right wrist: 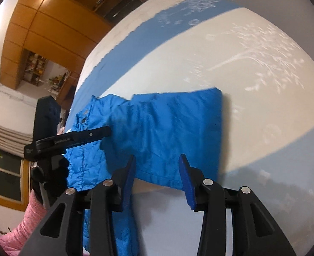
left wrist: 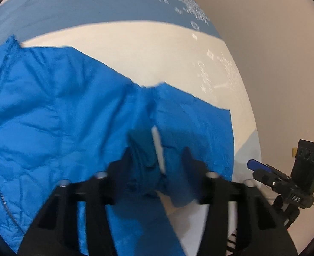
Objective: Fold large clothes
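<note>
A bright blue quilted jacket [left wrist: 56, 115] with a zipper lies spread on a bed with a white and blue cover [left wrist: 157, 49]. In the left wrist view my left gripper [left wrist: 157, 155] has its fingers apart around a bunched fold of the jacket with a white strip; the view is blurred. In the right wrist view the jacket [right wrist: 167, 128] lies partly folded, and my right gripper [right wrist: 157, 166] is open and empty just above its near edge. The left gripper [right wrist: 97, 135] reaches over the jacket from the left.
The bed cover [right wrist: 242, 64] has a white tree print. Wooden cabinets [right wrist: 39, 32] stand at the far left. Pink fabric [right wrist: 29, 217] lies at the lower left. The right gripper's camera body [left wrist: 301, 170] shows beyond the bed edge, before a plain wall.
</note>
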A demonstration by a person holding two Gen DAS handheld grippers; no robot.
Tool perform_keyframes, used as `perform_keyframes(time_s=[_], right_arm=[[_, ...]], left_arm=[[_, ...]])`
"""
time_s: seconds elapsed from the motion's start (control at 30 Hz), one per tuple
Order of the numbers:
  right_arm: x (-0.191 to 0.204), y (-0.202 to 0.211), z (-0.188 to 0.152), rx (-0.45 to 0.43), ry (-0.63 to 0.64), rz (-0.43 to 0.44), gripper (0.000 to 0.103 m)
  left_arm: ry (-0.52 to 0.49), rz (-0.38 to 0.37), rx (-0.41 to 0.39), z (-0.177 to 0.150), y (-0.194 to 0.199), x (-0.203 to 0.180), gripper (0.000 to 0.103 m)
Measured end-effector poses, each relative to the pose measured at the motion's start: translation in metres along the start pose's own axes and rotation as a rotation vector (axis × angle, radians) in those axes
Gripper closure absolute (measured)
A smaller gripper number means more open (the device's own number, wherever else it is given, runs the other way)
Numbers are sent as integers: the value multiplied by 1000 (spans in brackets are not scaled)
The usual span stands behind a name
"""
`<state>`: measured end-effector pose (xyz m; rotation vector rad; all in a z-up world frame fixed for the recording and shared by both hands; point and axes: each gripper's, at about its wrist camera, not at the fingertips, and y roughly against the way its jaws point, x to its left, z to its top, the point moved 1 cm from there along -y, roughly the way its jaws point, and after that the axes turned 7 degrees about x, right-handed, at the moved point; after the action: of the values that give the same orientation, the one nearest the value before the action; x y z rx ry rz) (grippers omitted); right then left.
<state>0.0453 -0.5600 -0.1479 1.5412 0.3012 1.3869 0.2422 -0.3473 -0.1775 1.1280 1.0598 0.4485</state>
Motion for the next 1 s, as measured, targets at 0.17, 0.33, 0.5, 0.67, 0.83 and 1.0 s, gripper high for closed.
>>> perform_keyframes(time_s=[0.17, 0.33, 0.5, 0.67, 0.83, 1.0], right_arm=[[-8, -1, -4, -6, -31, 1, 60], [-4, -3, -3, -6, -32, -4, 60], [12, -7, 2, -10, -3, 10, 60], [39, -21, 13, 3, 49, 36, 60], [70, -51, 21, 55, 111, 58, 60], [107, -89, 30, 118, 179, 87, 60]], left_arm=[[-12, -17, -40, -3, 6, -6, 84], [-57, -43, -171, -19, 58, -11, 86], [-41, -11, -306, -41, 119, 9, 86], [45, 69, -402, -70, 169, 63, 86], [169, 147, -454, -98, 203, 128, 86], [307, 235, -466, -114, 216, 189, 86]])
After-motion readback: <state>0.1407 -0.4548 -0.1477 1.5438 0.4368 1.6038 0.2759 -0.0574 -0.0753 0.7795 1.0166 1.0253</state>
